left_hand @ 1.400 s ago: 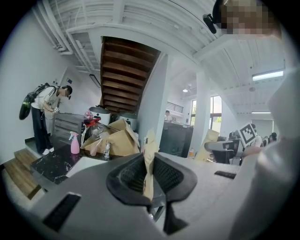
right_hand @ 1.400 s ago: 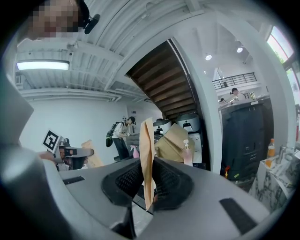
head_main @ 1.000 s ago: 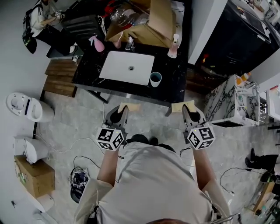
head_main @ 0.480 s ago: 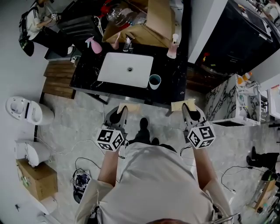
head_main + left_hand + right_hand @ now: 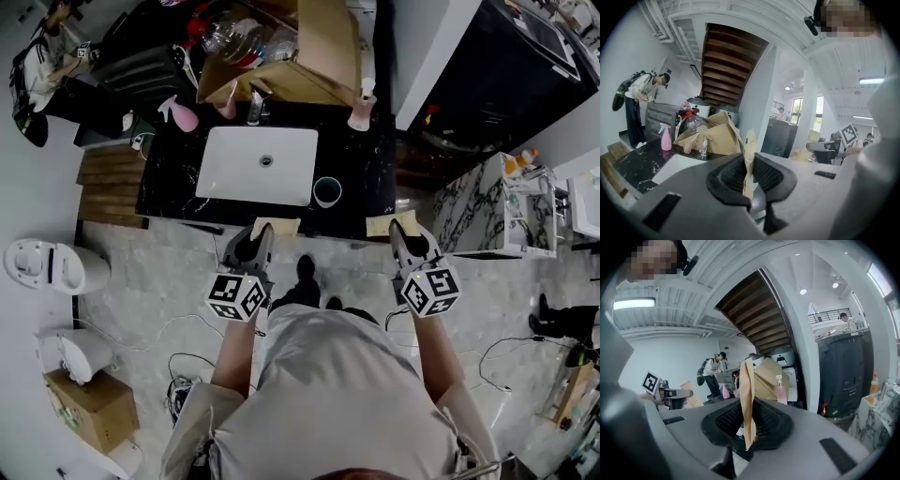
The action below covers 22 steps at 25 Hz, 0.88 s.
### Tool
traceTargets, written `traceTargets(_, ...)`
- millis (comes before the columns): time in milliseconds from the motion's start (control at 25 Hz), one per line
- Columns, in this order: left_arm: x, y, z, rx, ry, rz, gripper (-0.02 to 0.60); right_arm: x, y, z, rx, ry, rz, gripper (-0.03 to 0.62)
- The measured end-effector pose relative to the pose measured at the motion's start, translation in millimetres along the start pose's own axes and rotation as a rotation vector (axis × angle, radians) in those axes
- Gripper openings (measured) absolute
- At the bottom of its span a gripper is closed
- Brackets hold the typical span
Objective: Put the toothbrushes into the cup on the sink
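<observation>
A teal cup [image 5: 327, 191] stands on the black counter [image 5: 366, 178], at the right front corner of the white sink basin [image 5: 258, 164]. My left gripper [image 5: 261, 236] is shut on a flat tan paper packet [image 5: 275, 228], seen edge-on between the jaws in the left gripper view [image 5: 750, 159]. My right gripper [image 5: 398, 234] is shut on a second tan packet [image 5: 392, 225], which also stands upright between its jaws [image 5: 747, 399]. Both grippers hover side by side just short of the counter's front edge. What the packets contain is hidden.
On the counter sit a pink spray bottle [image 5: 180, 116], a faucet [image 5: 255, 103], a pink pump bottle [image 5: 362, 108] and a large cardboard box [image 5: 281, 56]. A marble-patterned cabinet [image 5: 487, 211] stands right. White appliances [image 5: 47, 265] and cables lie on the floor left. A person [image 5: 42, 56] stands far left.
The counter and sink have drawn closer to both grippers as I step forward. A shoe has come into view between the grippers. Both packets stay gripped.
</observation>
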<state>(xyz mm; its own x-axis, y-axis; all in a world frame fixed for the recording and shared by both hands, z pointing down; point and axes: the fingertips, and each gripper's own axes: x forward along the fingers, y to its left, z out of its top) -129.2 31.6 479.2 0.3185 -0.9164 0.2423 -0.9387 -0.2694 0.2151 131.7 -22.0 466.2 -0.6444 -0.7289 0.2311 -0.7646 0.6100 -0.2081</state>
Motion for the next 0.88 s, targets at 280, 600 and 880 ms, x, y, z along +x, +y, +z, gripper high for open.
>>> traceTargets(280,52,34,12,-0.009,0.034,-0.075,0.038,38,-16,16,0.003,0.02,-0.075,0.061)
traceTargets(600,97,53,15,0.004,0.077,-0.179,0.038,67,-20,22,0.021,0.027,-0.148,0.061)
traceTargets(880,119,64,13,0.032,0.114,-0.258,0.038,80,-21,25,0.034,0.024,-0.205,0.061)
